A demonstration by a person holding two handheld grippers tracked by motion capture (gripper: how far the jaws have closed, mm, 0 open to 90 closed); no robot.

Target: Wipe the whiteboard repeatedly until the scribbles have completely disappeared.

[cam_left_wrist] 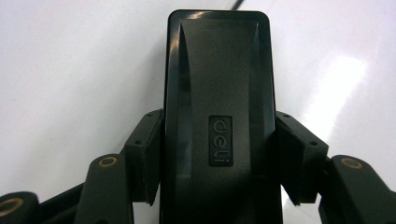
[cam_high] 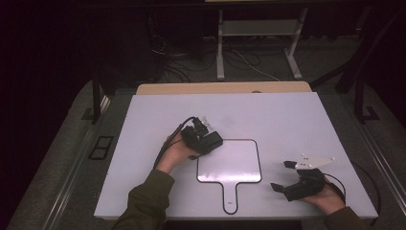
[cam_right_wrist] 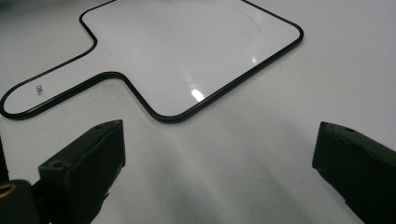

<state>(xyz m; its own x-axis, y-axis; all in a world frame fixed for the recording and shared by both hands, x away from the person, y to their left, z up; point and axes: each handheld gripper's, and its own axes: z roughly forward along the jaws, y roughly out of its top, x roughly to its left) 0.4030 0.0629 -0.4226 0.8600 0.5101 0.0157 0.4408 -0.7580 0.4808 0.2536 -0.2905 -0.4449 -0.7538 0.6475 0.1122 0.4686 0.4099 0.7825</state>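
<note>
My left gripper [cam_high: 210, 139] is clamping a black plastic "deli" eraser [cam_left_wrist: 217, 121]; my right gripper [cam_high: 283, 176] is resting wide open beside the black-rimmed white paddle-shaped whiteboard [cam_high: 230, 160]; wiping probably follows.

We count two tools: left tool [cam_high: 210, 139], right tool [cam_high: 281, 176]. We count two hands: left hand [cam_high: 176, 152], right hand [cam_high: 328, 197]. One whiteboard [cam_high: 230, 163], paddle-shaped, black rim, on counter [cam_high: 297, 124]; we see same one in right gripper view [cam_right_wrist: 187, 51]. One black eraser [cam_left_wrist: 217, 116], "deli" stamped on it; we see same one in high view [cam_high: 209, 142]. One grey three-cornered plate [cam_high: 313, 162]. We count two cables, one per tool.
</note>
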